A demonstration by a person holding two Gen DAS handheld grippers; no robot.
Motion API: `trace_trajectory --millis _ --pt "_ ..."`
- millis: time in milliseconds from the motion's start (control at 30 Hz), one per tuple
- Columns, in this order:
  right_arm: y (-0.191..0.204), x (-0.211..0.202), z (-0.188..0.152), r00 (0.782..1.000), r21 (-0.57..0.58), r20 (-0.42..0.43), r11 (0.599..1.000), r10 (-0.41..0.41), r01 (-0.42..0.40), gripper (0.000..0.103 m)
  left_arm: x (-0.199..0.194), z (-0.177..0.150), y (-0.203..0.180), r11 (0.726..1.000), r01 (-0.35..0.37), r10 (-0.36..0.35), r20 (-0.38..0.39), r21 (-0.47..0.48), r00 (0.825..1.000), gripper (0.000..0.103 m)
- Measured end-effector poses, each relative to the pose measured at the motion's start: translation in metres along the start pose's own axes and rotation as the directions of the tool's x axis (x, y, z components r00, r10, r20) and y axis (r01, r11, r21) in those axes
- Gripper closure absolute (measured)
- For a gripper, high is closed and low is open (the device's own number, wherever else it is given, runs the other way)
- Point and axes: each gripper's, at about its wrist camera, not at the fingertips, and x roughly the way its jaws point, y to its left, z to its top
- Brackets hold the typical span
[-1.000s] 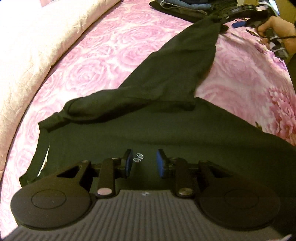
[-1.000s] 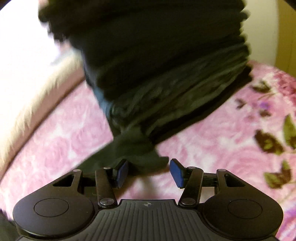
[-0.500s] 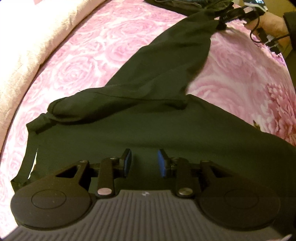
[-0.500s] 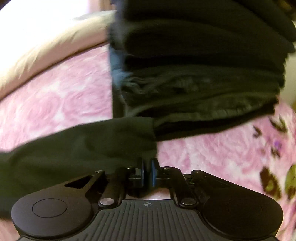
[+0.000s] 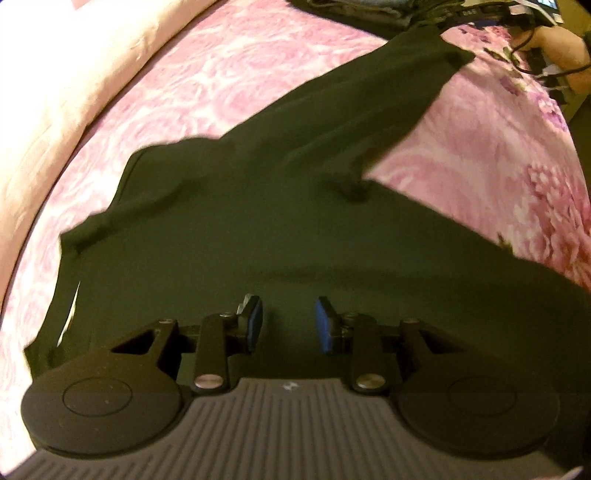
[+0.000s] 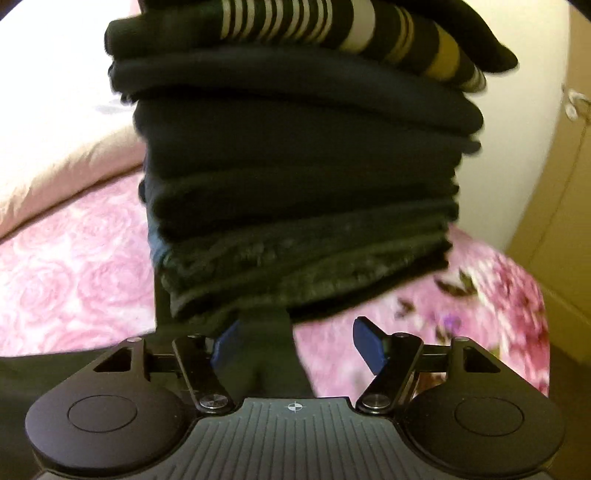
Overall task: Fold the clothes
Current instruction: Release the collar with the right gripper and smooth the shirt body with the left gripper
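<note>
**Right jaws spring apart off the sleeve end**

Half a second ago the right hand-held gripper (image 6: 295,341) had its blue pads pressed together on the end of the black garment's sleeve (image 6: 266,354); its jaws are now opening, wide apart, and the sleeve end lies loose between them, nearer the left pad, with neither pad pressing on it. In the left wrist view the sleeve (image 5: 369,110), which ran up taut to that gripper before, now lies slack and flat on the bed, its cuff end squared off just short of the clothes pile.

Left hand-held gripper (image 5: 288,321) has hardly shifted: its jaws stand partly spread over the body of the black garment (image 5: 295,240), pointing steeply down, with nothing pinched between the pads; whether the pad tips touch the cloth cannot be told.

Just beyond the right gripper rises a stack of folded dark clothes (image 6: 303,177), topped by a black piece with white and yellow stripes (image 6: 332,22). The garment is spread on the pink rose-print bedspread (image 5: 240,74), its body near the left gripper and its sleeve reaching towards the stack. A pale peach quilt (image 5: 55,92) lies along the bed's far left side. The person's right hand (image 5: 557,48) shows at the upper right of the left wrist view, cables beside it.
</note>
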Motion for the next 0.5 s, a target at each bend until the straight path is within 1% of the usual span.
trace_trajectory --millis 67,100,133,167,200,233,300,367,400,433,500 --pt "0.010 -0.016 -0.011 0.998 0.008 -0.024 0.999 0.049 -0.049 0.033 -0.007 -0.016 0.005 0.999 -0.021 0.021 -0.020 -0.031 1.000 0.076" --pt "0.017 -0.025 -0.017 0.995 0.010 -0.040 0.996 0.090 -0.090 0.033 -0.011 -0.025 0.008 0.998 -0.031 0.029 -0.033 -0.054 0.999 0.076" --pt "0.027 -0.037 -0.027 0.987 0.015 -0.067 0.989 0.146 -0.145 0.033 -0.016 -0.036 0.010 0.996 -0.043 0.039 -0.044 -0.079 0.998 0.076" --pt "0.037 -0.049 -0.038 0.974 0.022 -0.097 0.979 0.206 -0.205 0.033 -0.023 -0.049 0.013 0.993 -0.055 0.049 -0.056 -0.104 0.997 0.076" --pt "0.048 -0.061 -0.050 0.953 0.023 -0.135 0.963 0.270 -0.270 0.033 -0.029 -0.062 0.015 0.989 -0.068 0.059 -0.068 -0.129 0.996 0.075" --pt "0.060 -0.073 -0.062 0.926 0.022 -0.175 0.942 0.334 -0.336 0.033 -0.035 -0.077 0.017 0.985 -0.081 0.069 -0.083 -0.152 0.994 0.075" --pt "0.083 -0.099 -0.090 0.857 0.021 -0.259 0.890 0.445 -0.455 0.033 -0.048 -0.109 0.021 0.974 -0.110 0.088 -0.115 -0.196 0.989 0.074" --pt "0.102 -0.119 -0.117 0.796 0.016 -0.341 0.849 0.501 -0.528 0.033 -0.061 -0.143 0.023 0.961 -0.138 0.104 -0.149 -0.241 0.983 0.074" --pt "0.112 -0.129 -0.133 0.764 0.012 -0.391 0.834 0.512 -0.552 0.033 -0.068 -0.162 0.023 0.953 -0.150 0.108 -0.166 -0.265 0.980 0.074" --pt "0.119 -0.139 -0.144 0.758 -0.018 -0.418 0.830 0.501 -0.558 0.033 -0.075 -0.182 0.023 0.944 -0.163 0.112 -0.184 -0.288 0.976 0.074" --pt "0.131 -0.157 -0.163 0.765 -0.098 -0.450 0.826 0.461 -0.556 0.033 -0.088 -0.217 0.020 0.926 -0.185 0.120 -0.208 -0.329 0.971 0.074"
